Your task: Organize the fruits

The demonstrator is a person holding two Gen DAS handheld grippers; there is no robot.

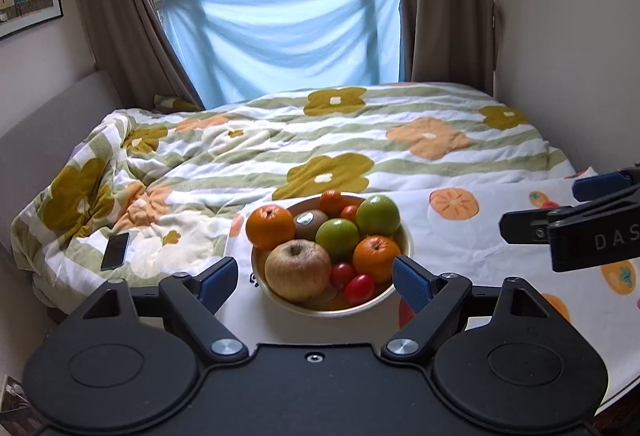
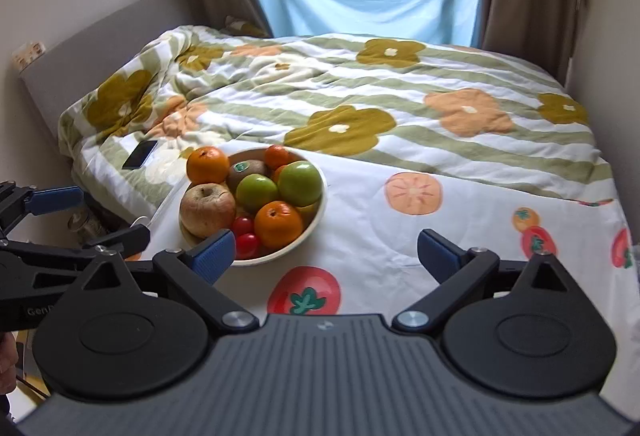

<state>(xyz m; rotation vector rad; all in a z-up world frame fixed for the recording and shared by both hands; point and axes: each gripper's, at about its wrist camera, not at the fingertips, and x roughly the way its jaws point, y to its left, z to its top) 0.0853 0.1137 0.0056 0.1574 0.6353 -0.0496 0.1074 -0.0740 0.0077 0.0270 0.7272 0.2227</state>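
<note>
A cream bowl [image 1: 332, 310] sits on a fruit-print cloth on the bed, heaped with fruit. It holds a brownish apple [image 1: 297, 268], two green apples [image 1: 337, 238], oranges [image 1: 269, 227], a kiwi [image 1: 310, 222] and red cherry tomatoes [image 1: 359, 288]. My left gripper [image 1: 314, 268] hovers open just in front of the bowl, holding nothing. In the right wrist view the bowl [image 2: 288, 248] lies ahead to the left. My right gripper [image 2: 325, 242] is wide open and empty over the cloth beside it. Each gripper shows in the other's view: the right gripper [image 1: 552, 206] and the left gripper [image 2: 92, 214].
A dark phone [image 1: 116, 250] lies on the rumpled floral quilt [image 1: 320, 140] left of the bowl. The fruit-print cloth [image 2: 400, 236] spreads right of the bowl. A grey headboard [image 1: 52, 132] lines the left; a wall, curtains and window stand behind.
</note>
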